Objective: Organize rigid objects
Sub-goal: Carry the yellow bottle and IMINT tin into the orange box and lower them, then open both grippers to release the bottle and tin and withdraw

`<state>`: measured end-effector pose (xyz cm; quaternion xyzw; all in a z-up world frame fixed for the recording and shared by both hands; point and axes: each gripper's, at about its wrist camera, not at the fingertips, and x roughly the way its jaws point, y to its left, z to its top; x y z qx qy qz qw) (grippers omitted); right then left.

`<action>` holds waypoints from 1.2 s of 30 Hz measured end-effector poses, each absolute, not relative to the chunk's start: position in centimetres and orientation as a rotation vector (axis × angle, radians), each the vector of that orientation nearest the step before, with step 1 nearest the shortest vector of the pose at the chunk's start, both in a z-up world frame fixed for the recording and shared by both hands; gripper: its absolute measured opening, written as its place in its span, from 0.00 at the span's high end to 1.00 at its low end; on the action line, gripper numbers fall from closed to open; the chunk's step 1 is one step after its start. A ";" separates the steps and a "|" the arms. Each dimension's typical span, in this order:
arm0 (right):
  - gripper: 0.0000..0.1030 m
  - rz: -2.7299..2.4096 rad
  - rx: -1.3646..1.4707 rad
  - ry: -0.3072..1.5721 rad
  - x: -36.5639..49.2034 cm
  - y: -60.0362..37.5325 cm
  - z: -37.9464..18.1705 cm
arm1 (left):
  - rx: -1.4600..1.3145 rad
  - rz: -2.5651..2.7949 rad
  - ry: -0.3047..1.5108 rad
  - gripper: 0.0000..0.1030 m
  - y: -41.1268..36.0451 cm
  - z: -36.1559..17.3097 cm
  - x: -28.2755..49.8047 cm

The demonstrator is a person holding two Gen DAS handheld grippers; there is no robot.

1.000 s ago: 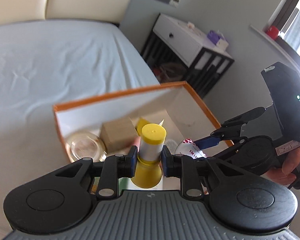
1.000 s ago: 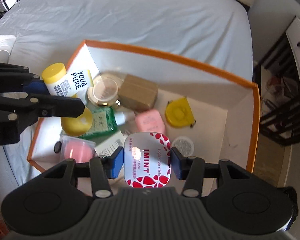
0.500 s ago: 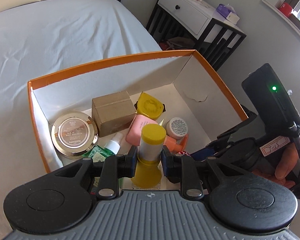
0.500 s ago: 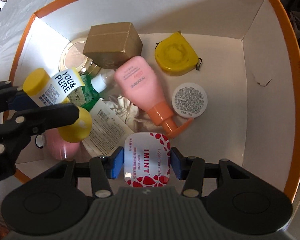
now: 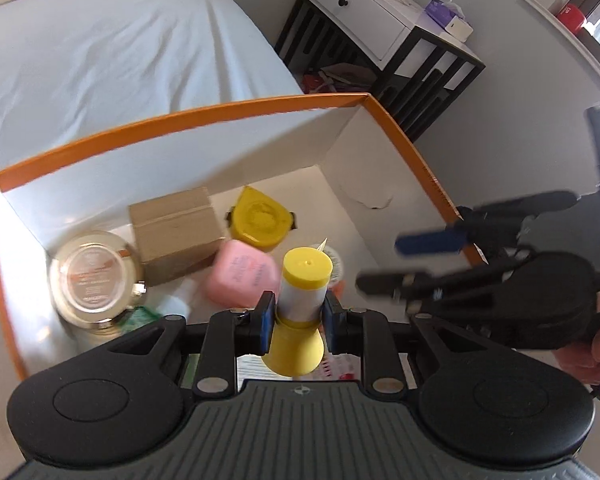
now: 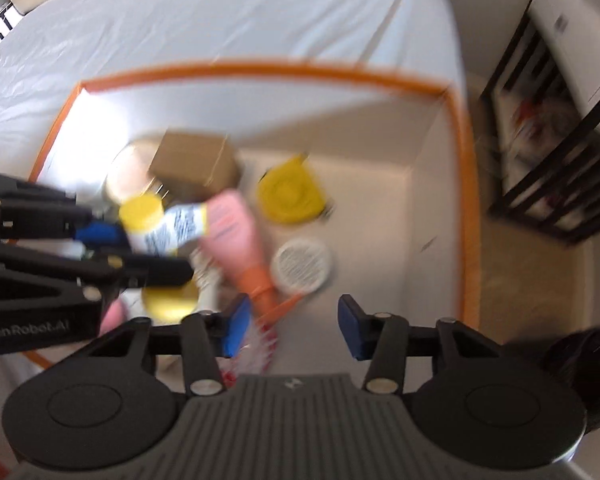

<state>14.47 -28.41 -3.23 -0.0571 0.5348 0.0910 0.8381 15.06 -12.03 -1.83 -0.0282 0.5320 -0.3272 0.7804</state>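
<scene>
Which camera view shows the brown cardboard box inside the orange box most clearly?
The left wrist view: the brown cardboard box is sharp there, with its top and front faces visible. In the right wrist view it is blurred by motion, though not covered.

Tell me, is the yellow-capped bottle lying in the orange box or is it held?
Held. The left claw is shut on the yellow-capped bottle, both pads against its white body, above the orange box.
</scene>
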 end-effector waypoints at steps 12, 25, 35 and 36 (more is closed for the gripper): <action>0.57 0.052 0.150 0.957 13.9 -32.7 -2.5 | -0.021 -0.789 1.227 0.74 -18.9 -4.7 13.8; 0.59 0.030 0.286 0.936 11.6 -34.4 -2.9 | -0.029 -0.750 1.308 0.61 -19.8 -6.0 13.8; 0.51 0.040 0.359 0.914 9.9 -33.9 -1.5 | -0.098 -0.720 1.202 0.58 -16.4 -3.5 12.3; 0.50 0.044 0.362 0.906 9.7 -33.6 -1.3 | -0.098 -0.707 1.169 0.58 -15.8 -2.9 12.2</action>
